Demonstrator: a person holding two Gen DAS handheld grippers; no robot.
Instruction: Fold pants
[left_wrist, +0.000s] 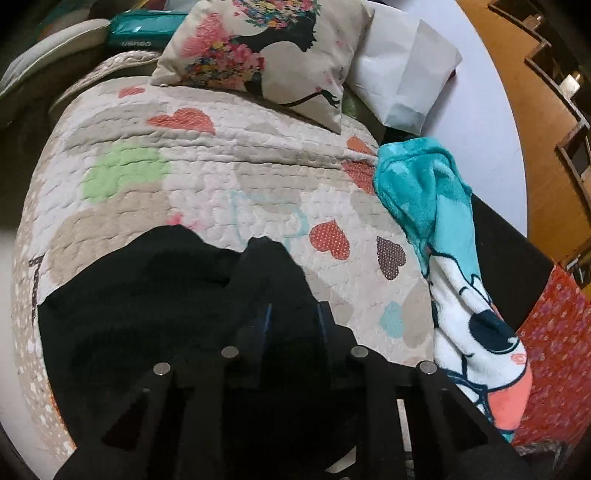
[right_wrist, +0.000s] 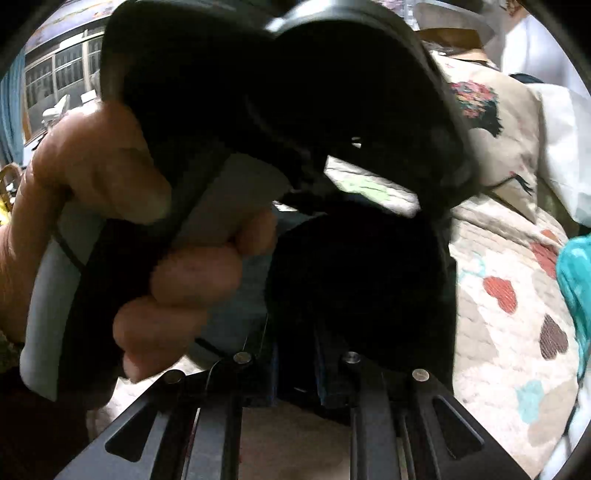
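Note:
The black pants (left_wrist: 155, 295) lie bunched on the heart-patterned quilt (left_wrist: 207, 177) at the near edge of the bed. My left gripper (left_wrist: 293, 317) is shut on a raised fold of the pants, which drapes over its fingers. In the right wrist view the pants (right_wrist: 354, 280) hang as a dark mass over my right gripper (right_wrist: 293, 343), which is shut on the cloth. The person's left hand (right_wrist: 155, 236), holding the other gripper's body (right_wrist: 258, 92), fills the left and top of that view, very close to my right gripper.
A floral pillow (left_wrist: 273, 55) and a white pillow (left_wrist: 402, 74) lie at the head of the bed. A teal cartoon blanket (left_wrist: 443, 236) hangs off the right side, over a red rug (left_wrist: 554, 354). A wooden shelf (left_wrist: 546, 74) stands at the far right.

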